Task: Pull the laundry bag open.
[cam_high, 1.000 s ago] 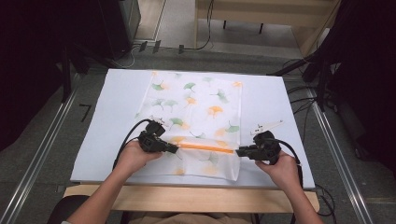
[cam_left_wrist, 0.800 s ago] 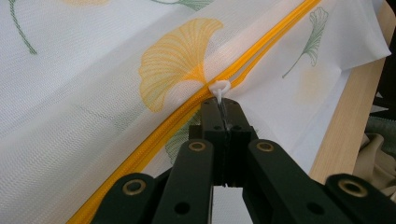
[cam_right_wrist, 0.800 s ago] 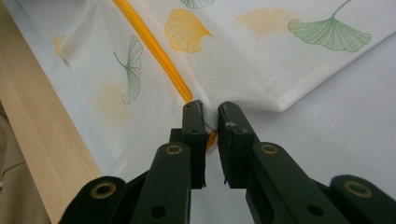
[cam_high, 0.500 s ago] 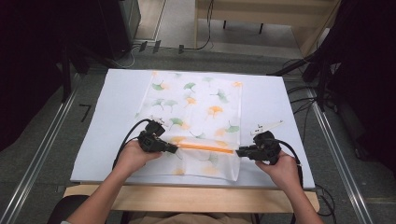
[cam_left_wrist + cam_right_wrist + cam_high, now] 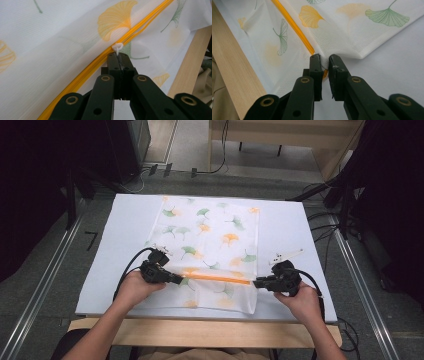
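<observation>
A white mesh bag (image 5: 210, 235) printed with green and orange ginkgo leaves lies flat on the table, with an orange zipper (image 5: 215, 279) running across its near end. My left gripper (image 5: 181, 281) is at the zipper's left end, shut on the small white zipper pull (image 5: 118, 47); in the left gripper view the jaws of this gripper (image 5: 119, 58) press together just below the pull's loop. My right gripper (image 5: 256, 283) is at the zipper's right end. There, in the right gripper view, this gripper (image 5: 325, 60) pinches the bag's edge where the orange zipper (image 5: 292, 26) stops.
The bag rests on a white mat (image 5: 300, 235) that covers the table, and a wooden edge (image 5: 200, 325) runs along the near side. A small black L-shaped tool (image 5: 91, 239) lies left of the mat. Metal rails and cables flank the table.
</observation>
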Tool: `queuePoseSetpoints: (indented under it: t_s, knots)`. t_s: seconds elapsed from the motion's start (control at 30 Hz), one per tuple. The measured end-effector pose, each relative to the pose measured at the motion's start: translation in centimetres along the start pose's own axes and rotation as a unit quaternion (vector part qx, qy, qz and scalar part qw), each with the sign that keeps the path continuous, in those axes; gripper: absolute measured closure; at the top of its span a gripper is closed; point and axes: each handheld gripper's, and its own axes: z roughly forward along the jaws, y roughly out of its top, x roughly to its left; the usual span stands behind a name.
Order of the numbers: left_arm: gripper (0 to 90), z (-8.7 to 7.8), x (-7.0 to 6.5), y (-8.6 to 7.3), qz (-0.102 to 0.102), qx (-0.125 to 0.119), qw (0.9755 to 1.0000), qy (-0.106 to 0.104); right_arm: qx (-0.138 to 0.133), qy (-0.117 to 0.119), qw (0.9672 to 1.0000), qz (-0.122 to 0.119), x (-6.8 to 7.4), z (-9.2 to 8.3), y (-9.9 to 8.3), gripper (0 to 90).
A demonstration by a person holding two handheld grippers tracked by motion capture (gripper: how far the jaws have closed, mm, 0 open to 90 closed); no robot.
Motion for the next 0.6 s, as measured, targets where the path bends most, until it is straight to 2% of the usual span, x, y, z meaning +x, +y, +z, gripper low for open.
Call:
queuePoseSetpoints:
  t_s: [0.27,0.6]
  knots:
    - [90.0,-0.70,0.94,-0.84,-0.008,0.002,0.9999,0.005,0.002,-0.001,1.0000,0.000,0.01,0.05,0.04,83.2]
    - [90.0,-0.85,1.02,-0.80,-0.012,-0.004,0.9999,0.002,0.002,0.001,1.0000,-0.001,0.00,0.11,0.02,83.1]
